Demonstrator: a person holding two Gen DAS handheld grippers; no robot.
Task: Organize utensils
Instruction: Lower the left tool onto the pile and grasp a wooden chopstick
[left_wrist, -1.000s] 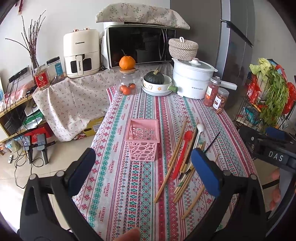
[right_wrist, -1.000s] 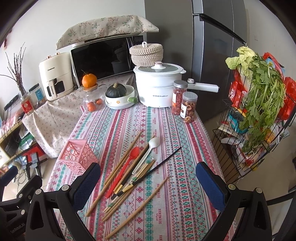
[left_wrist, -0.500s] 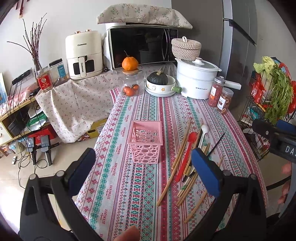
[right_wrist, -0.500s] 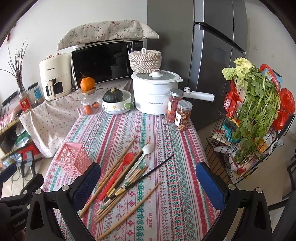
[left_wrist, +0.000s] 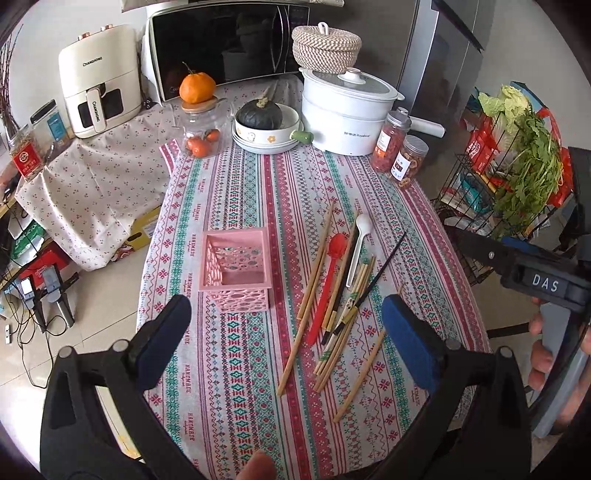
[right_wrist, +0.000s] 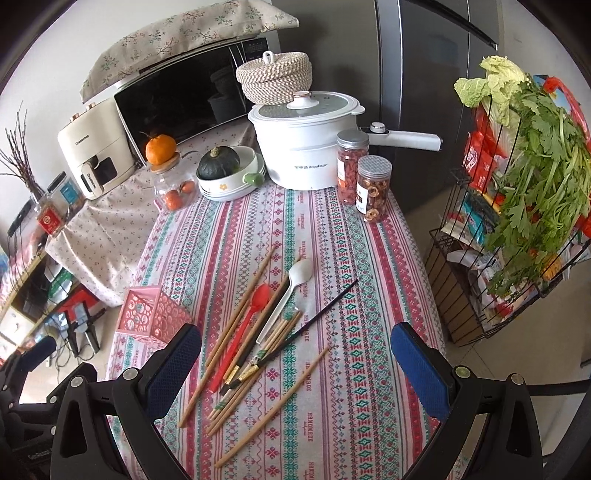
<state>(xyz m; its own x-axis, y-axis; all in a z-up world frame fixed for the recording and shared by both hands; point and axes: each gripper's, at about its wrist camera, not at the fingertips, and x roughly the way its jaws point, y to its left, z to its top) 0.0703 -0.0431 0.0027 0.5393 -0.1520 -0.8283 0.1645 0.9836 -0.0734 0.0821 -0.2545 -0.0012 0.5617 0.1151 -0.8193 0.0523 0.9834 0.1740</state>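
Both grippers are hovering over the near edge of the counter (left_wrist: 229, 369), jaws spread wide, holding nothing. Left gripper (left_wrist: 286, 341): black plastic frame, dark blue textured pads. Right gripper (right_wrist: 295, 363): same build.

Counter is wearing a woven-look striped cloth, red, teal and white. The utensils (right_wrist: 258, 332) are lying loose in a fanned pile at centre, right of the pink basket (left_wrist: 236, 271), close but not touching it. Basket is square, hard plastic, perforated with oval holes, standing upright, nothing visible inside.

Pile: one red spoon (right_wrist: 255, 314), glossy plastic; one white spoon (right_wrist: 295, 284), smooth; one thin black chopstick (right_wrist: 321, 314) crossing diagonally; many pale wooden chopsticks (right_wrist: 236, 325), overlapping, exact count unclear. One wooden chopstick (right_wrist: 273, 406) is lying apart, nearest and to the right.

Far end: white pot (right_wrist: 306, 147) with lid, two clear jars (right_wrist: 373, 188) with metal lids, woven lidded basket (right_wrist: 273, 79) behind the pot.
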